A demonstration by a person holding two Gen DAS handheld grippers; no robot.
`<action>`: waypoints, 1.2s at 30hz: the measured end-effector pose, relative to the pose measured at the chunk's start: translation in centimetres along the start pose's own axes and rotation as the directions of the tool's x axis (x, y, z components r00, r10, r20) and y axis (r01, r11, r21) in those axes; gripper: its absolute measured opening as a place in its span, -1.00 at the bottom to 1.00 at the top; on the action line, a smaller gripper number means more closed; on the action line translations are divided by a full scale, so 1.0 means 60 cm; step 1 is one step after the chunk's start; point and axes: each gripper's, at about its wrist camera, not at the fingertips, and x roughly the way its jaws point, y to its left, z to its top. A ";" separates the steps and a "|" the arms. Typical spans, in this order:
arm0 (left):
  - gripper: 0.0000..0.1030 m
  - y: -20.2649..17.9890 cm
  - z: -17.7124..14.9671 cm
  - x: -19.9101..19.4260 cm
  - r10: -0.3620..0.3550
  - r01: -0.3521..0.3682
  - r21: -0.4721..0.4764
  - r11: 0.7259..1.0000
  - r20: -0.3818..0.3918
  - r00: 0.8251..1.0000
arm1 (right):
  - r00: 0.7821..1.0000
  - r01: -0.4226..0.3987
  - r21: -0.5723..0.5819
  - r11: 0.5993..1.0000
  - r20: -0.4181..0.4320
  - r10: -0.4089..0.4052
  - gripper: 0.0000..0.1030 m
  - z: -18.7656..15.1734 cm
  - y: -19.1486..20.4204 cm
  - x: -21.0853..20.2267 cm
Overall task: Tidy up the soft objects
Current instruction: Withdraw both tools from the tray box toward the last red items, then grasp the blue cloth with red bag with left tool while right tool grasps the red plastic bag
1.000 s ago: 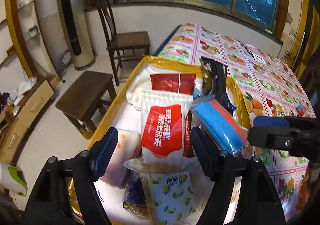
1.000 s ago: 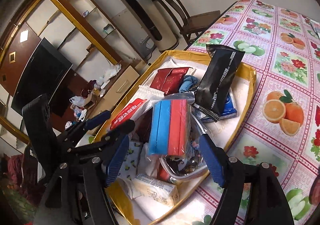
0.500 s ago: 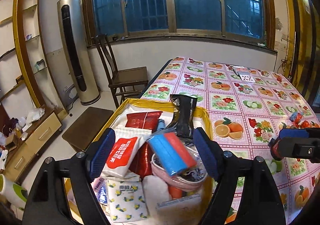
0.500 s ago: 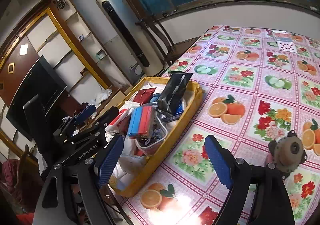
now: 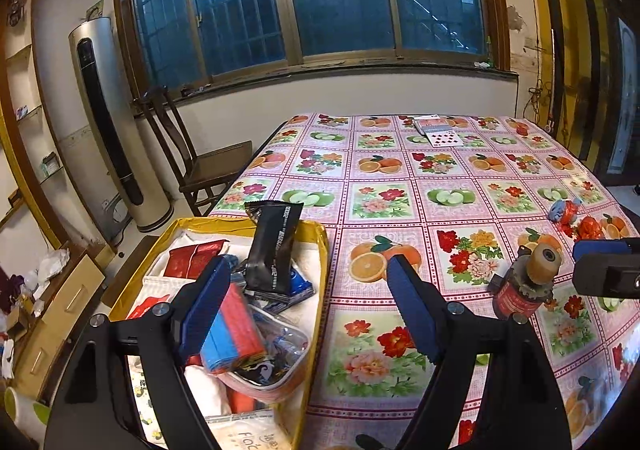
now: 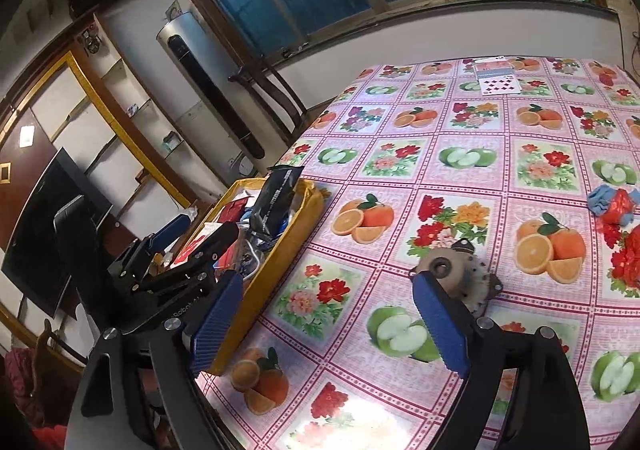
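Holding both grippers above the bench, you have the left gripper (image 5: pixel 308 310) and right gripper (image 6: pixel 328 322) with jaws spread wide, gripping nothing. Soft packets fill the yellow tray (image 5: pixel 320 290) at the bench's left edge; a black pouch (image 5: pixel 274 246) stands upright in it. A red-and-blue bundle (image 6: pixel 614 203) lies near the right edge.

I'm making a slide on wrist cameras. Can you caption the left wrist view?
Open left gripper above a yellow bin packed with soft packets, beside a fruit-print tablecloth.
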 end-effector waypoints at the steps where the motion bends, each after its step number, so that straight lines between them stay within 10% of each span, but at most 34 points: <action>1: 0.57 -0.007 0.003 0.002 -0.001 0.001 0.005 1.000 0.000 1.000 | 1.000 0.005 0.008 1.000 0.006 -0.005 0.72 0.001 -0.011 -0.007; 6: 0.57 -0.041 0.013 0.019 -0.012 0.013 0.044 0.999 -0.020 1.000 | 0.999 0.037 0.043 0.998 0.036 -0.039 0.72 0.008 -0.068 -0.045; 11: 0.57 -0.070 0.054 0.061 -0.164 0.169 0.035 0.985 -0.118 0.979 | 0.984 0.157 0.079 0.984 0.070 -0.163 0.82 0.028 -0.157 -0.121; 15: 0.57 -0.098 0.099 0.126 -0.389 0.398 -0.036 0.917 -0.305 0.869 | 0.956 0.270 0.159 0.950 0.074 -0.284 0.90 0.040 -0.248 -0.178; 22: 0.56 -0.228 0.167 0.160 -0.520 0.556 -0.037 0.830 -0.411 0.749 | 0.930 0.366 0.198 0.909 -0.053 -0.362 0.90 0.029 -0.374 -0.161; 33: 0.56 -0.274 0.148 0.331 -0.438 0.534 -0.001 0.845 -0.575 0.691 | 0.886 0.461 0.141 0.876 -0.119 -0.447 0.84 0.007 -0.430 -0.068; 36: 0.56 -0.308 0.137 0.353 -0.424 0.510 -0.018 0.860 -0.580 0.696 | 0.866 0.495 0.101 0.863 -0.136 -0.481 0.52 0.004 -0.429 -0.052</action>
